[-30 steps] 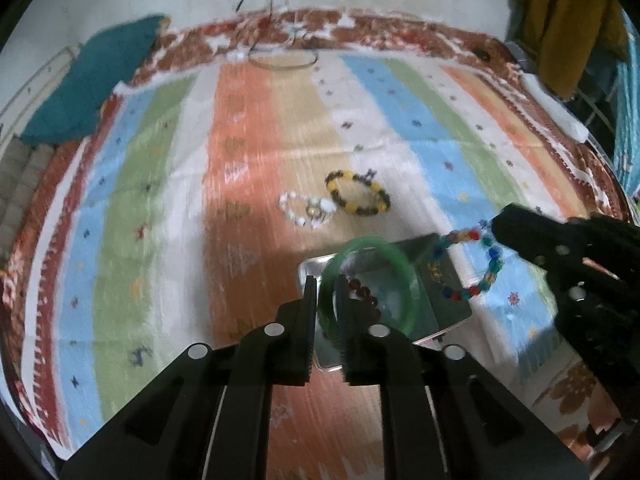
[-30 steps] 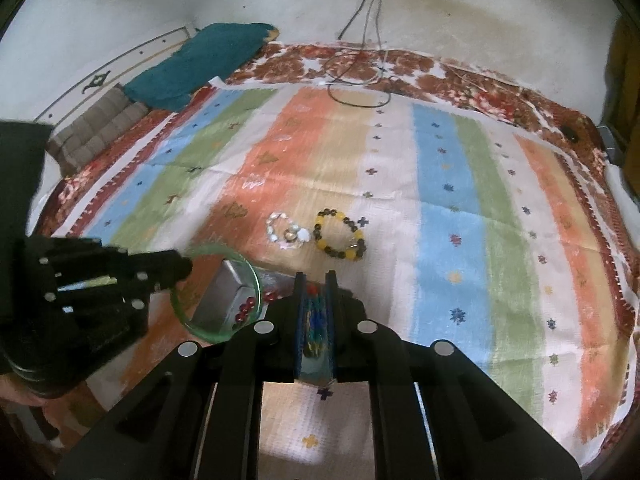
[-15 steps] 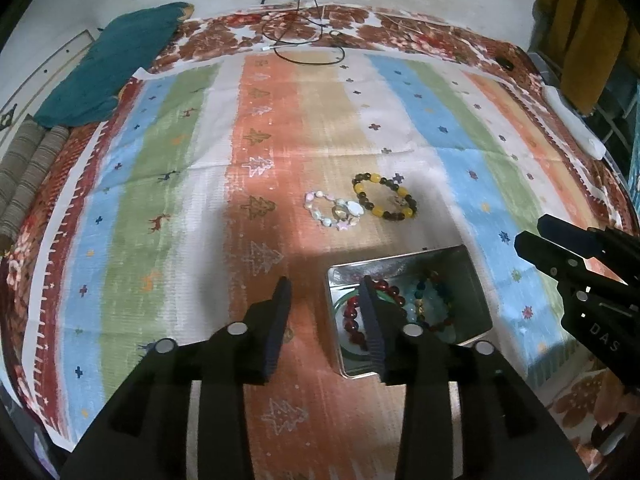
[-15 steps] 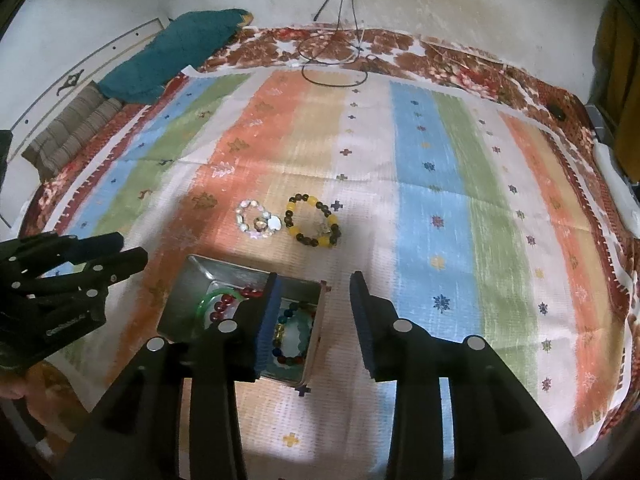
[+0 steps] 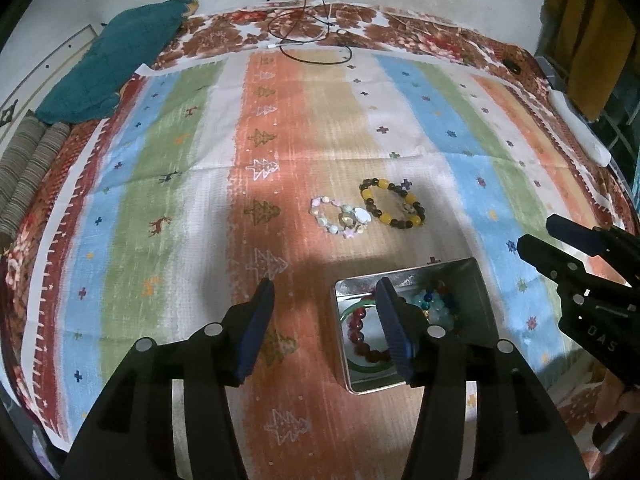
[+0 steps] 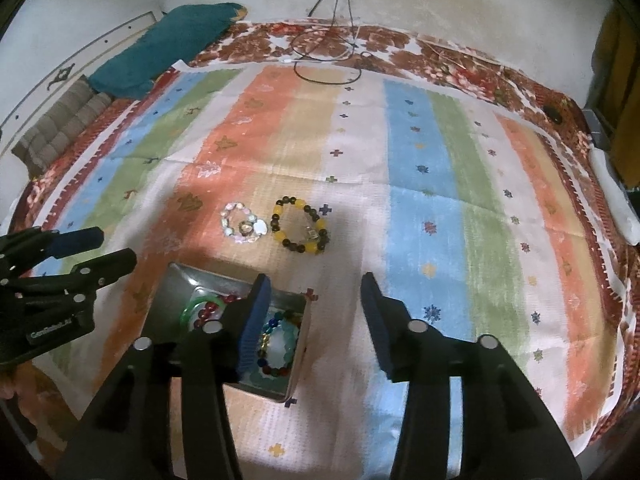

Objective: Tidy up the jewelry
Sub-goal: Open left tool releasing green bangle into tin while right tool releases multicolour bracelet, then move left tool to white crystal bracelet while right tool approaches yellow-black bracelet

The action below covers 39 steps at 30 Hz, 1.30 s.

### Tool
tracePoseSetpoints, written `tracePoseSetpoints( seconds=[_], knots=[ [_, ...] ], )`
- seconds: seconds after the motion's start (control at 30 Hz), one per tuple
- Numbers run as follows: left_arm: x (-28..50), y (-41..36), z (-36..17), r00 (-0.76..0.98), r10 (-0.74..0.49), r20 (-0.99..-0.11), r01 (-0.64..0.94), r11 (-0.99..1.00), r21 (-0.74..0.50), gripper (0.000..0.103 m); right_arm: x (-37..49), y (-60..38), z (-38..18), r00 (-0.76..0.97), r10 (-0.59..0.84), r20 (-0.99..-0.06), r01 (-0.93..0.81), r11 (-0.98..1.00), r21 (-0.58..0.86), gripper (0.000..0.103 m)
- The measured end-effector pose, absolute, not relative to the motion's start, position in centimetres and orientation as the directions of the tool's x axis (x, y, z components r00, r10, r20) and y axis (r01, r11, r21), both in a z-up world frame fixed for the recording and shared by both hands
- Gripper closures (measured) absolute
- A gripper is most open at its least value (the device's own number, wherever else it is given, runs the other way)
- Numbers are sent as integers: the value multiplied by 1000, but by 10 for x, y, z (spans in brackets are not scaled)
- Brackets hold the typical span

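A metal tin sits on the striped cloth and holds a green bangle, a dark red bead bracelet and a multicoloured bead bracelet. Beyond it lie a pale shell bracelet and a yellow and black bead bracelet. My left gripper is open and empty, above the tin's left edge. My right gripper is open and empty, above the tin's right edge.
The striped cloth covers a floral mat on the floor. A teal cushion and a folded striped mat lie at the far left. Black cables lie at the far edge. A white object lies at the right.
Both grippers opened and released the green bangle and the multicoloured bracelet into the tin. Both have since pulled up and back, jaws spread wider.
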<state>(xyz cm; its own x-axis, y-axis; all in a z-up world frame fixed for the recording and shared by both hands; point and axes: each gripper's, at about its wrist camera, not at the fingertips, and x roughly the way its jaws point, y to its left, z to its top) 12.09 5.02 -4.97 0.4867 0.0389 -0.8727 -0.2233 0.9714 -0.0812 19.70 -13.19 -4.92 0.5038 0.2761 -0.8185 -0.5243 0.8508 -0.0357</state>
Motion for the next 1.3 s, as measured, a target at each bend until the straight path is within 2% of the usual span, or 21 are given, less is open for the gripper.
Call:
tracePoseSetpoints(
  seconds=[0.27,0.4,0.5,1.3],
  knots=[
    [138,58,-51,480,43,-876,-247,965,-88,42,219,-129,-56,493,260,-831,-493,870,-21,45],
    [148,59,-53,476,62,-878,-241,968,-63,35,227,-129,-60,479,254,-840,-486,874,-13,40],
    [152,63,-53,481,57,-875,-244,967,-71,34,233,-126,-61,481,248,-841,-483,875,-18,37],
    [204,86,-90,392,50,-918,-248,967,-53,32,289,-101,-95,419,213,-883,-473,881,-12,35]
  ],
)
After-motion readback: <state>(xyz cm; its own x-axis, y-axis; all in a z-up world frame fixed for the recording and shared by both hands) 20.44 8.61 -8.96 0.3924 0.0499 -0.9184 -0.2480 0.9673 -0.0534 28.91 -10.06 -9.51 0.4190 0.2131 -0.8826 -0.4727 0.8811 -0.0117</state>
